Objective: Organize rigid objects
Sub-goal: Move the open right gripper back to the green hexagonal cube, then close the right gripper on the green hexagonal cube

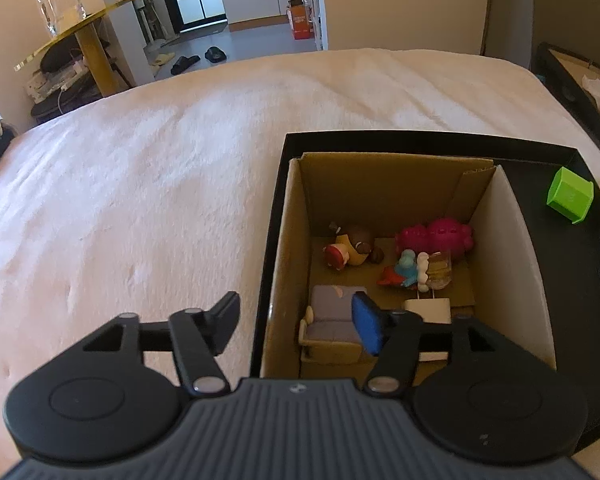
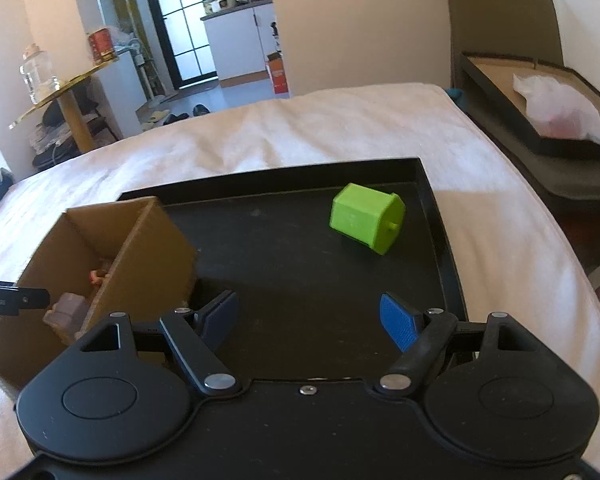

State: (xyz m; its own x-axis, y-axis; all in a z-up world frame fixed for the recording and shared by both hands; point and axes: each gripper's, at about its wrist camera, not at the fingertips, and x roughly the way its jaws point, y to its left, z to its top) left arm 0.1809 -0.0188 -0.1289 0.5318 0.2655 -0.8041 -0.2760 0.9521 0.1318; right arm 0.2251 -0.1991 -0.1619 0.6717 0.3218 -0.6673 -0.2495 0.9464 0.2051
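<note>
A cardboard box [image 1: 288, 248] stands in the left part of a black tray [image 2: 440, 216] on the bed. Inside lie a small purple sofa toy [image 1: 332, 320], a pink figure [image 1: 432, 236], a brown-haired doll [image 1: 350, 250], a blue and red figure [image 1: 402, 270] and a white block [image 1: 428, 308]. My left gripper [image 1: 300, 320] is open and straddles the box's left wall, one finger over the sofa. A green block [image 2: 366, 218] lies on its side on the tray's far right; it also shows in the left wrist view [image 1: 570, 196]. My right gripper [image 2: 310, 320] is open and empty, above the tray, short of the green block.
The white bedspread [image 1: 140, 184] spreads to the left and beyond the tray. A second dark tray with a plastic bag [image 2: 556, 112] sits on a stand to the right of the bed. A side table with a glass jar [image 1: 60, 4] stands at far left.
</note>
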